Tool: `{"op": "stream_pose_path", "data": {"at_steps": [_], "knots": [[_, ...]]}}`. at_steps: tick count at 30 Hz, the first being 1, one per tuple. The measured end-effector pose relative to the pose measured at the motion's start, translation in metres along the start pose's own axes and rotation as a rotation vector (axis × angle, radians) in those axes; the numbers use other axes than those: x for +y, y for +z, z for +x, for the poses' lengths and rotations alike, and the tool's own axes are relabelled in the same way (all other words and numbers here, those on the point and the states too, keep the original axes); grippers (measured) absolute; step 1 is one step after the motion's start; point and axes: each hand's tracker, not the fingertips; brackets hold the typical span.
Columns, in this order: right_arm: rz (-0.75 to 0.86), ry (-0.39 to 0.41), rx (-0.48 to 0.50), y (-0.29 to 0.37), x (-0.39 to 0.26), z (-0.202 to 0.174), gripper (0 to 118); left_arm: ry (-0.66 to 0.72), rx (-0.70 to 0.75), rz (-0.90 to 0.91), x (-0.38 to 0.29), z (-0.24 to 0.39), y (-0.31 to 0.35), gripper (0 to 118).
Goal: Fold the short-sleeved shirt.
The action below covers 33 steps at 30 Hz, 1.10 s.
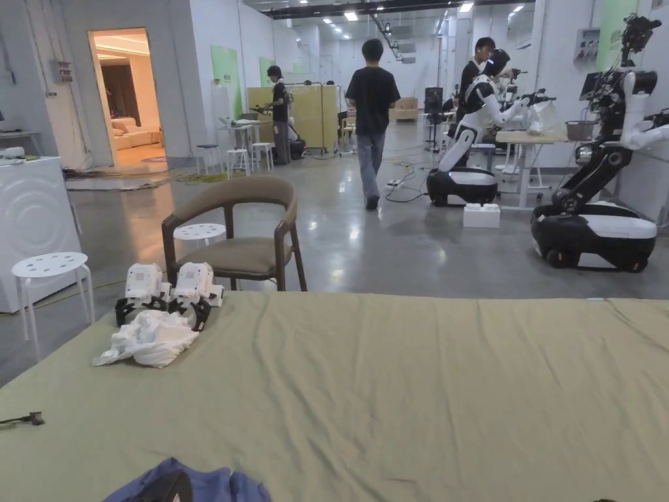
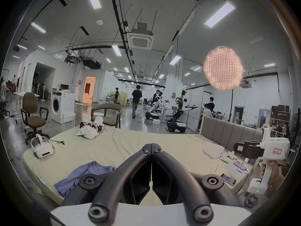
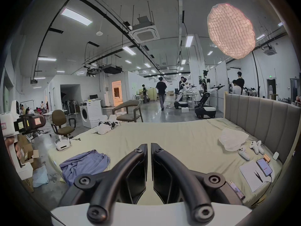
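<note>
Both tongs are hovering above the wide olive-green bed sheet [image 3: 179, 135], gripping nothing: the left gripper [image 2: 151, 145] is pressing its jaws together, the right gripper [image 3: 149, 145] is leaving a thin slit. The crumpled blue short-sleeved shirt [image 3: 84, 162] is lying at the sheet's near left edge, a bunched white cloth [image 1: 151, 338] resting farther away.
</note>
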Motion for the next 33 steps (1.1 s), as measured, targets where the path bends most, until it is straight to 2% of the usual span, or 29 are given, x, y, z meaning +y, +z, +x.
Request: {"op": "stream_pose_path", "data": {"at_steps": [6,11,12,13,14,15,17,18,19,23,28,33], "knots": [[-0.024,0.021,0.08,-0.022,-0.006,-0.023,3,-0.017,0.088,-0.008,0.001,-0.012,0.016,0],[-0.051,-0.01,0.161,-0.043,-0.01,-0.037,3,-0.041,0.183,-0.016,-0.001,-0.024,0.024,0],[-0.055,-0.014,0.17,-0.046,-0.011,-0.039,3,-0.032,0.207,-0.029,-0.002,-0.029,0.022,4],[-0.059,-0.015,0.174,-0.049,-0.012,-0.041,3,-0.027,0.221,-0.04,-0.003,-0.033,0.018,11],[-0.064,-0.015,0.177,-0.051,-0.012,-0.041,3,-0.026,0.225,-0.06,-0.004,-0.037,0.011,24],[-0.07,-0.012,0.178,-0.052,-0.014,-0.042,3,-0.026,0.226,-0.111,-0.008,-0.043,0.0,39],[-0.084,-0.007,0.178,-0.052,-0.017,-0.042,3,-0.031,0.237,-0.182,-0.022,-0.056,-0.025,76],[-0.093,-0.003,0.177,-0.051,-0.02,-0.04,3,-0.032,0.239,-0.225,-0.032,-0.063,-0.041,83],[-0.105,0.004,0.174,-0.051,-0.023,-0.039,3,-0.028,0.237,-0.267,-0.043,-0.071,-0.056,86],[-0.168,0.049,0.13,-0.049,-0.041,-0.025,3,-0.009,0.217,-0.437,-0.101,-0.109,-0.129,86],[-0.269,0.024,0.045,-0.05,-0.06,0.0,3,0.14,0.246,-0.635,-0.176,-0.16,-0.219,86],[-0.385,0.035,-0.044,-0.042,-0.083,0.03,3,0.086,0.298,-0.797,-0.236,-0.183,-0.282,76]]}}
